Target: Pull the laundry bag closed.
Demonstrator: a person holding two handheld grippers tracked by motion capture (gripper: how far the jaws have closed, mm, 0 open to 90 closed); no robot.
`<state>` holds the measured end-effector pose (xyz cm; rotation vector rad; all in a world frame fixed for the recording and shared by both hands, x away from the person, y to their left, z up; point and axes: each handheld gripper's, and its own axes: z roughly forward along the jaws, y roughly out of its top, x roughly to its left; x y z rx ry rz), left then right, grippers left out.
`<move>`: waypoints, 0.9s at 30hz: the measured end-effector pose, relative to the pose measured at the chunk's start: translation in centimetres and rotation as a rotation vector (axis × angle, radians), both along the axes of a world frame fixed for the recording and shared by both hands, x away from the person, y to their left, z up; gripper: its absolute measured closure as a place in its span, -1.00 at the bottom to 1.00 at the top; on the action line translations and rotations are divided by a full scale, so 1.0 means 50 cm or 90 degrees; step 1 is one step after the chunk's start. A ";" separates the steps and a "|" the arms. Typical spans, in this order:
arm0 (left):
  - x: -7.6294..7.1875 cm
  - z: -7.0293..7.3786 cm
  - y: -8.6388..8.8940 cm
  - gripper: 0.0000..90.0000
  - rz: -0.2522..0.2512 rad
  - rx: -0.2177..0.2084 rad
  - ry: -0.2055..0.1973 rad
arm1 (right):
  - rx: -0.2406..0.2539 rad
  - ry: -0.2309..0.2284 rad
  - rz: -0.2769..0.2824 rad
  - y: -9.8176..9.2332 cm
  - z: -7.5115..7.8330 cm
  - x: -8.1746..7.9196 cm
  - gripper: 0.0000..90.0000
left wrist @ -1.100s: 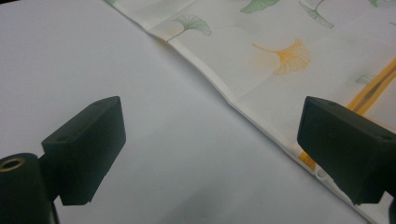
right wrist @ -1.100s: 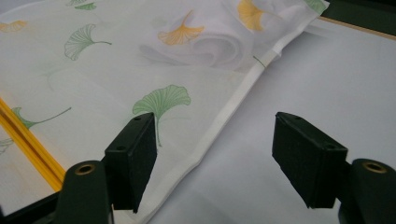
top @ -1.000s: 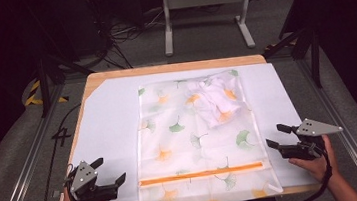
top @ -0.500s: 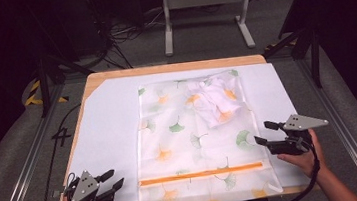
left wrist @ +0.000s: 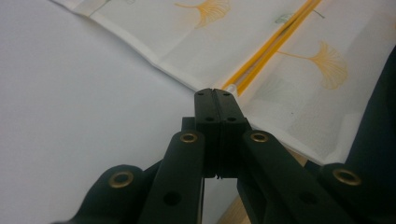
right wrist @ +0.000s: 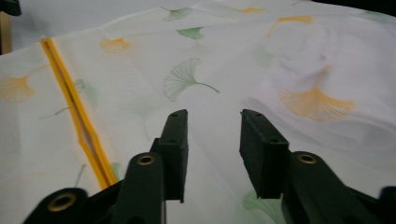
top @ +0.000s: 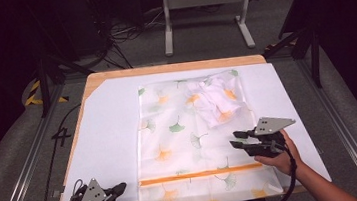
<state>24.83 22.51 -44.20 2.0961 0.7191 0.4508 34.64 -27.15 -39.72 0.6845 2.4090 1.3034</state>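
White sheet covers most of the wooden table, and on it we note the translucent mesh bag printed with ginkgo leaves, lying flat and lengthwise down the middle. A crumpled white garment sits inside the bag toward its far right corner. An orange zipper crosses the bag near the person's edge.

We see the right gripper over the bag's right portion, just above the zipper line, pointing left across the fabric. In the right gripper view its jaws stand apart after having just been closing; bag fabric lies ahead of and beneath them, and we cannot tell whether the pads touch it. The zipper runs off to the left of that gripper's tips.

Our left gripper rests at the near left edge of the sheet, just beside the bag's left border. Its jaws are pressed together with nothing between them, tips pointing at the zipper's end, close to it
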 end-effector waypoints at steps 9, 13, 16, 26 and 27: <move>-0.009 -0.012 -0.058 0.98 -0.049 0.024 0.025 | -0.045 0.007 0.111 0.180 0.024 0.014 0.70; -0.011 -0.023 -0.070 0.93 -0.057 0.038 0.035 | -0.064 0.007 0.171 0.277 0.024 0.014 0.70; -0.012 -0.026 -0.072 0.92 -0.059 0.038 0.036 | -0.083 0.012 0.211 0.340 0.018 0.010 0.67; -0.010 -0.036 -0.082 0.88 -0.052 0.044 0.037 | -0.101 0.060 0.326 0.521 -0.015 -0.008 0.63; -0.009 -0.039 -0.083 0.88 -0.053 0.047 0.038 | -0.101 0.060 0.326 0.521 -0.015 -0.008 0.63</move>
